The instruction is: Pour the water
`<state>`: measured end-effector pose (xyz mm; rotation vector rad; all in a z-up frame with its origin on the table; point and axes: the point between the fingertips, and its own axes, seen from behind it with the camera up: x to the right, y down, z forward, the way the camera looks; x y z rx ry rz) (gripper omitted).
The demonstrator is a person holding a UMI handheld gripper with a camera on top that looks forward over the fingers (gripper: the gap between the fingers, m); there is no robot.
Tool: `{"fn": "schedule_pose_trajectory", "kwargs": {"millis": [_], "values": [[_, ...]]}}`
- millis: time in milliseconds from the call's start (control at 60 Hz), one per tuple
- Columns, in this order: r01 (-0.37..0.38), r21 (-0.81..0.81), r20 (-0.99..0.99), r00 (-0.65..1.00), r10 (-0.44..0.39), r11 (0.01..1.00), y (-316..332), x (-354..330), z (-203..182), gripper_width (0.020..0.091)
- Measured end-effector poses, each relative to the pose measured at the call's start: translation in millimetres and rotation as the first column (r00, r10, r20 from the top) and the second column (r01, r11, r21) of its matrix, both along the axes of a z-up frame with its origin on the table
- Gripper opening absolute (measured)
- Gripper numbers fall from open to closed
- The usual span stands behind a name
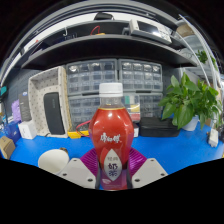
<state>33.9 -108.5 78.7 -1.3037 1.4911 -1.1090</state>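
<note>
We see the gripper [110, 172] closed most of the way around a bottle [111, 134], both fingers [76, 172] pressing its lower body from either side, the purple pads showing against its base. The bottle stands upright between the fingers, white cap on top, red liquid inside, a red and white label with printed characters around its middle. We can't tell whether its base touches the blue table [55, 148] or sits lifted off it, since the fingers hide it.

Beyond the bottle, along the table's far edge, we note a bank of small clear drawer cabinets [120, 78] under a dark shelf. Toward the far right corner of the table there's a leafy green plant [191, 100] in a white pot. Toward the far left sits a beige box-like item [48, 100] with a dark opening, and some small coloured objects near it, too small to identify. A dark flat tray [158, 126] lies just right of the bottle, behind it.
</note>
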Motion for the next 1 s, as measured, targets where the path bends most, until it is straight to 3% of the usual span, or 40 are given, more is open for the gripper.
{"fn": "schedule_pose_trajectory", "kwargs": {"millis": [217,350,633,1000], "values": [[-0.012,0.012,0.003,1.000,0.012,1.000,0.2,0.9,1.0,0.0492],[0.010,-0.017,-0.082,0.997,-0.012,1.000,-5.9,-14.4,-15.8,0.0705],[0.089,-0.016,-0.177,0.980,-0.090,0.996,5.2,-114.3,-18.5,0.0705],[0.018,0.005,-0.156,0.988,-0.017,1.000,104.8,-206.5,75.4,0.0704]]}}
